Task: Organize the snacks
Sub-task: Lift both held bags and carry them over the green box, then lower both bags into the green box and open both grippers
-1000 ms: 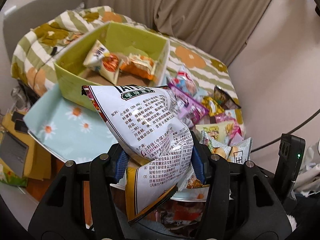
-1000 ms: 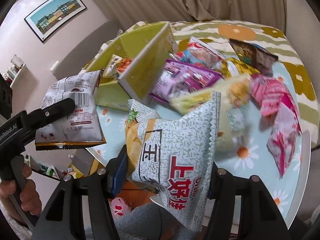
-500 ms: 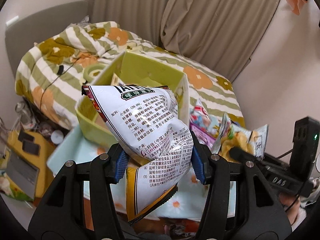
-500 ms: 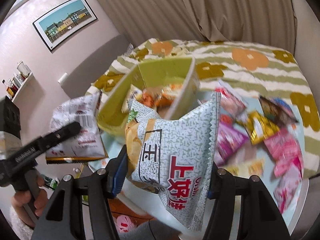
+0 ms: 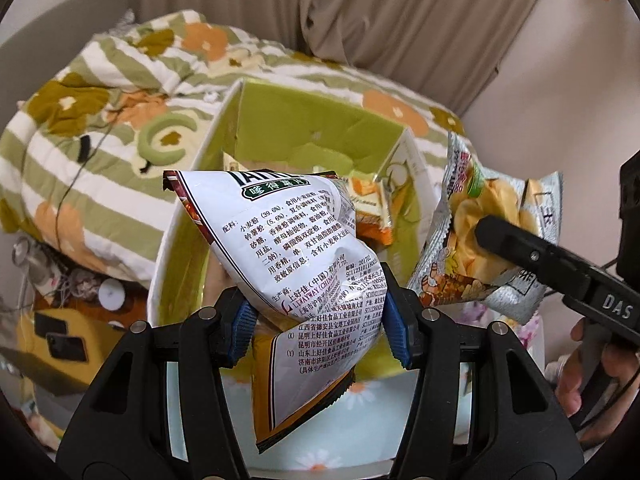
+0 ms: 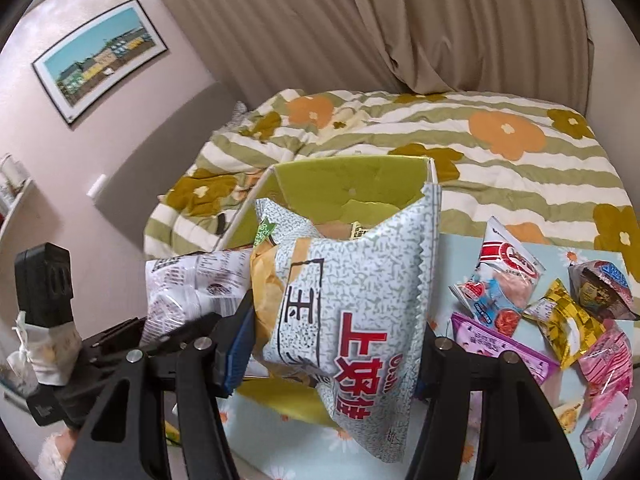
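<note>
A white bag (image 5: pixel 296 264) printed with black text and edged in brown and yellow is clamped between the blue-padded fingers (image 5: pixel 244 326) of the left gripper (image 5: pixel 316 324), its top raised over the near wall of the green box (image 5: pixel 320 120). A grey speckled chip bag (image 6: pixel 352 300) with red characters is pinched by the right gripper (image 6: pixel 332 352), held in front of the box's right corner. Both bags are crumpled and carried clear of the worktop (image 6: pixel 360 452), whose pale blue daisy cloth is seen beneath them. Inside the box, 1 orange packet (image 5: pixel 370 212) is seen against the right wall; other contents are hidden by the bags. To the right of the box, loose snacks (image 6: pixel 560 320) are scattered on the worktop. Beyond, a striped floral bed (image 6: pixel 500 136) is pressed against the box's far side.
</note>
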A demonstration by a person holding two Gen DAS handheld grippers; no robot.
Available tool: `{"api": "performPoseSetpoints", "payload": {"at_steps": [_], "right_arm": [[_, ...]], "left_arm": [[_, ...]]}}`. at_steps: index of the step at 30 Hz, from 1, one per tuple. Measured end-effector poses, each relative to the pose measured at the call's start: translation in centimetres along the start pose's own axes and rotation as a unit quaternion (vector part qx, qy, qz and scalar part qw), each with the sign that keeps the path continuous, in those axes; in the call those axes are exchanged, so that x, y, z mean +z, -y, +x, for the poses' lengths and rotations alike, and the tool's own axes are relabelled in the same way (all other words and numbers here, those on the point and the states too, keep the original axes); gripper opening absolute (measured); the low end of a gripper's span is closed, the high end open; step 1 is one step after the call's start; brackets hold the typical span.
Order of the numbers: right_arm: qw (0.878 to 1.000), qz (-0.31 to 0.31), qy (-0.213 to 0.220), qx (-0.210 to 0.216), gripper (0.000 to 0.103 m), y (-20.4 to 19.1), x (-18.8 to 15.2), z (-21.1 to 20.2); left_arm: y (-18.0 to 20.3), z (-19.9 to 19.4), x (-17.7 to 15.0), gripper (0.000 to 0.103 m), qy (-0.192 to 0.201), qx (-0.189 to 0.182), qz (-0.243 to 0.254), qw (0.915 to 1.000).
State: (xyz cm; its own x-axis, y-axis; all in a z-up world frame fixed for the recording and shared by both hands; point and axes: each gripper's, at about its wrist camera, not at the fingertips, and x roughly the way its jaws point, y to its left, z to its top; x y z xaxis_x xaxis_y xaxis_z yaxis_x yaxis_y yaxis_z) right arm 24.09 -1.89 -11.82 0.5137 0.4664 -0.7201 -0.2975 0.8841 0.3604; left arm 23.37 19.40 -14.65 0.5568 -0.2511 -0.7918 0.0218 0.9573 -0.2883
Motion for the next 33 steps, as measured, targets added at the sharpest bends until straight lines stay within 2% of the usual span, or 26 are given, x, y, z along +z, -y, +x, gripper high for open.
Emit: {"api": "performPoseSetpoints", "payload": {"at_steps": [1, 3, 5, 6, 12, 18, 23, 28, 33], "right_arm": [[1.000, 0.003, -0.004, -0.010, 0.057, -0.2, 0.1, 0.6], [1.000, 0.009, -0.009, -0.024, 0.057, -0.4, 0.5, 1.6], [0.999, 0.018, -0.014, -0.038, 0.057, -0.3, 0.5, 2.4], [0.999, 0.021, -0.016, -0.045, 0.057, -0.3, 0.4, 2.7], [0.996, 0.034, -0.033, -0.073, 0.057, -0.4, 0.0, 4.4], [0.996, 0.042, -0.043, -0.069, 0.057, -0.6, 0.3, 5.2], [0.997, 0.032, -0.053, -0.051, 0.057, -0.9, 1.4, 5.9], [0.997, 0.011, -0.079, -0.013, 0.058, -2.0, 3.0, 7.5], [0.994, -0.002, -0.109, 0.025, 0.058, -3.3, 3.1, 9.7]], "left_arm": [[-0.5, 1.0, 0.2, 0.052, -0.010, -0.003, 0.002, 0.9999], [-0.9, 2.3, 0.2, 0.061, -0.023, -0.006, 0.006, 0.9997], [-1.6, 3.5, 0.2, 0.092, -0.036, 0.004, 0.010, 0.9993], [-1.8, 3.8, 0.2, 0.096, -0.035, 0.006, 0.012, 0.9993], [-3.2, 4.7, -0.4, 0.096, -0.050, 0.002, 0.020, 0.9986], [-4.2, 3.5, -0.6, 0.096, -0.043, 0.012, 0.011, 0.9989], [-4.4, 2.0, -0.7, 0.096, -0.032, 0.025, -0.001, 0.9992], [-4.7, 0.5, -0.8, 0.096, -0.019, 0.040, -0.017, 0.9989], [-5.1, -0.1, -1.0, 0.096, -0.014, 0.049, -0.026, 0.9983]]}}
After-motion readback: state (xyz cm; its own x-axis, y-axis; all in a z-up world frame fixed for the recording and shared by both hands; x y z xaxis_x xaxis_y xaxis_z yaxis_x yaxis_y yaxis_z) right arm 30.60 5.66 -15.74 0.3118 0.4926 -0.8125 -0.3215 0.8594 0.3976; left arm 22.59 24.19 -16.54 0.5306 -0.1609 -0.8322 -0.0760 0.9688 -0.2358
